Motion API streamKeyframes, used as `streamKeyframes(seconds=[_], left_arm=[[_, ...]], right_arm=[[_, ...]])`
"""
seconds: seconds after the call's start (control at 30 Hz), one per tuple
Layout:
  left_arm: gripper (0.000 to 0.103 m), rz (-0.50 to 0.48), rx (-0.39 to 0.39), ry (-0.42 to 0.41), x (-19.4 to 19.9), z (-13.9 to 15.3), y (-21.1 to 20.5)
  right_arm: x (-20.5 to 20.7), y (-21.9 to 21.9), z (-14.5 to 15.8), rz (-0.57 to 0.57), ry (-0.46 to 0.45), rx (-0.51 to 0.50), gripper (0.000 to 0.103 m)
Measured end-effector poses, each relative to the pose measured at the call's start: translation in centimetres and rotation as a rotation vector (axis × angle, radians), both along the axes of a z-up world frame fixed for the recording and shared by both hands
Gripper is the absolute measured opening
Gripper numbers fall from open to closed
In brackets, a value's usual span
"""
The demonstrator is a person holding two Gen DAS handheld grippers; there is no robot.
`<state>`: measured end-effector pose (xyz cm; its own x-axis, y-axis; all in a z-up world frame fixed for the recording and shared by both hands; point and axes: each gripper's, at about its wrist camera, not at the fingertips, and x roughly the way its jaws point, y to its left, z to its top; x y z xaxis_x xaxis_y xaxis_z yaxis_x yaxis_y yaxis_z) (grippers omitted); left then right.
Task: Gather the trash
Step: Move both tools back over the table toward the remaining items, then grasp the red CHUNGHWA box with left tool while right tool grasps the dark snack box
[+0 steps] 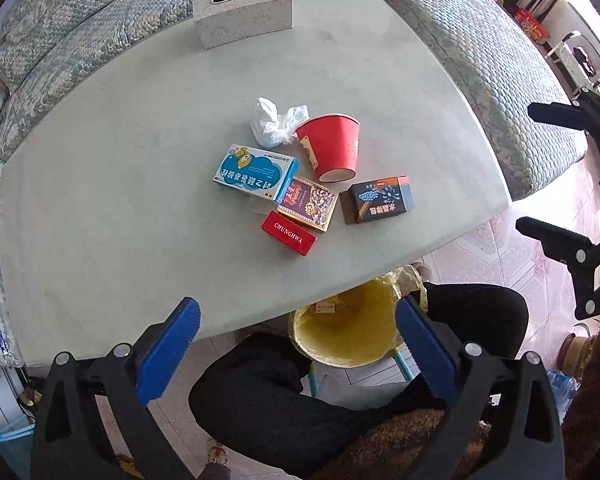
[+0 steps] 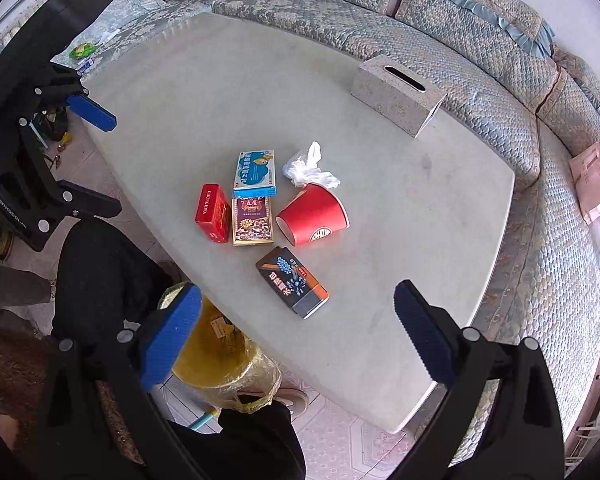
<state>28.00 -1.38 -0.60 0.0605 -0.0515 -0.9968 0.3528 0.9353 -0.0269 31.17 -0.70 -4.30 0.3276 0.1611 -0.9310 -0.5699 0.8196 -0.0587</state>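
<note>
Yellow-lined bin (image 1: pixel 346 330): far rim hidden under the table (image 1: pixel 100 208) edge in the left wrist view; near rim partly behind the left gripper's blue fingertip (image 1: pixel 424 344). In the right wrist view the bin (image 2: pixel 220 364) is largely covered by the table edge and a blue fingertip (image 2: pixel 172 332). A small label inside the bin is too small to read. Gold-patterned box (image 1: pixel 310 204): upper left corner covered by the blue medicine box (image 1: pixel 256 172). Crumpled tissue (image 1: pixel 278 124): right edge behind the red paper cup (image 1: pixel 332 148). Print on the black box (image 1: pixel 378 199) too small to read. Right gripper (image 1: pixel 556 184) cut off by the frame edge in the left wrist view.
</note>
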Motion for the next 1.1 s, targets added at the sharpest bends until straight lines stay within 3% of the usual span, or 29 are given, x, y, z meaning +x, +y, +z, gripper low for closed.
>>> streamKeyframes(seconds=[0.4, 0.63, 1.1], left_arm=[[0.096, 0.255, -0.008, 0.037, 3.0, -3.6, 0.7], [0.096, 0.362, -0.021, 0.084, 4.2, -7.5, 1.2], [0.096, 0.447, -0.035, 0.102, 5.5, -11.6, 0.9]], right_arm=[[3.0, 0.6, -4.2, 0.127, 0.058, -0.066, 0.094], [4.3, 0.8, -7.9, 0.168, 0.118, -0.088, 0.094], [5.2, 2.4, -13.9, 0.274, 0.181, -0.144, 0.094]])
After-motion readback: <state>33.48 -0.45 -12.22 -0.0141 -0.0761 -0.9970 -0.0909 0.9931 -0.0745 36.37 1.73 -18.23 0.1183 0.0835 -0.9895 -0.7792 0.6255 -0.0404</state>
